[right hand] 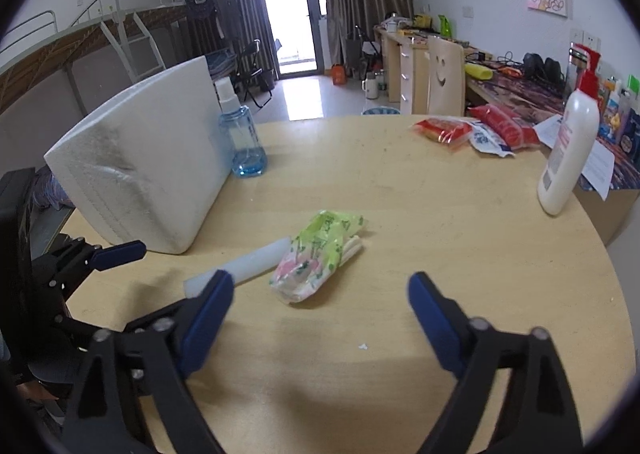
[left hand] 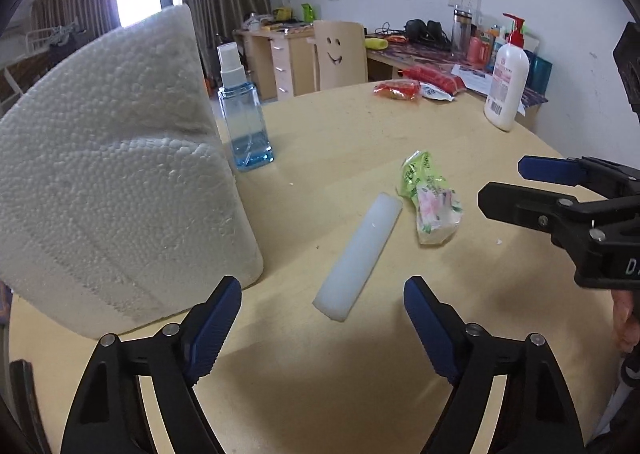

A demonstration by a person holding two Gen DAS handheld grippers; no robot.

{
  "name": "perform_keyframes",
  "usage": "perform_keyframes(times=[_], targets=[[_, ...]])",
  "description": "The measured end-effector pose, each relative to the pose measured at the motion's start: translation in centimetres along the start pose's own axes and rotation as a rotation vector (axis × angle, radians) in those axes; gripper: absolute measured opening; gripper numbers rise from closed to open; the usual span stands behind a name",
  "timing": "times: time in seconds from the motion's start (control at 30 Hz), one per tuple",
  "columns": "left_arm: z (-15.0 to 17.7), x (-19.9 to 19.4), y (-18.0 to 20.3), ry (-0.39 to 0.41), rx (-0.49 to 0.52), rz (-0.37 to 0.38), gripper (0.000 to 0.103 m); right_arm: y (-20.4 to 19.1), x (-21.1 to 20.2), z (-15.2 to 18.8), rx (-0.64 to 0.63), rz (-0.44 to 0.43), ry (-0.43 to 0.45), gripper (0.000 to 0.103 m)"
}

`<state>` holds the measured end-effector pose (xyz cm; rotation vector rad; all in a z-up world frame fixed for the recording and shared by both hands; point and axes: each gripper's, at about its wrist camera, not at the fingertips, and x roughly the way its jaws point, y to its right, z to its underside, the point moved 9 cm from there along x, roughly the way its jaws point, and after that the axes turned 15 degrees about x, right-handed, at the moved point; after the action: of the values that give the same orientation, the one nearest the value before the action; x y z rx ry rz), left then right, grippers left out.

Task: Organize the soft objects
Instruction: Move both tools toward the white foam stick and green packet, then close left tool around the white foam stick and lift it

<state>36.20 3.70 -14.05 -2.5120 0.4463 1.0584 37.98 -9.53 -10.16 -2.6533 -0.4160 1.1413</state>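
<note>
A white foam cylinder (left hand: 358, 256) lies on the round wooden table (left hand: 360, 126), just ahead of my open, empty left gripper (left hand: 322, 294). A green and pink tissue pack (left hand: 430, 200) lies touching its far end. A large white styrofoam block (left hand: 112, 174) stands at the left. In the right wrist view my open, empty right gripper (right hand: 320, 290) is just short of the tissue pack (right hand: 316, 260), with the cylinder (right hand: 248, 264) to its left and the styrofoam block (right hand: 148, 162) behind. The right gripper (left hand: 504, 182) shows at the right in the left wrist view.
A blue spray bottle (left hand: 244, 122) stands beside the styrofoam block. Red and white snack packets (left hand: 416, 88) lie at the table's far edge. A white pump bottle (left hand: 506, 82) stands at the far right. A chair with a smiley face (left hand: 340, 54) and cluttered desks lie beyond.
</note>
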Motion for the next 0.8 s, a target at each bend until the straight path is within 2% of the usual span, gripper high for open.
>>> perform_keyframes(times=[0.03,0.1,0.23,0.4,0.6,0.67,0.8], targets=[[0.1,0.2,0.0,0.0,0.005,0.006,0.081,0.1,0.2,0.1,0.002,0.001,-0.003,0.084],[0.3,0.7,0.1,-0.011,0.012,0.02,0.073,0.2,0.4,0.1,0.007,0.003,-0.009,0.082],[0.2,1.2,0.6,-0.011,0.034,0.044,0.07,0.4,1.2,0.2,0.013,0.002,-0.031,0.082],[0.2,2.0,1.1,-0.02,0.058,0.067,0.053,0.1,1.7,0.3,0.007,-0.003,-0.044,0.082],[0.1,3.0,1.8,-0.035,0.081,0.088,0.038,0.1,2.0,0.2,0.011,-0.003,-0.047,0.081],[-0.1,3.1,1.9,-0.033,0.091,0.084,0.035,0.1,2.3,0.3,0.01,0.002,-0.056,0.079],[-0.1,2.9,2.0,-0.034,0.115,0.064,0.022,0.0,2.9,0.6,0.006,0.004,-0.074,0.078]])
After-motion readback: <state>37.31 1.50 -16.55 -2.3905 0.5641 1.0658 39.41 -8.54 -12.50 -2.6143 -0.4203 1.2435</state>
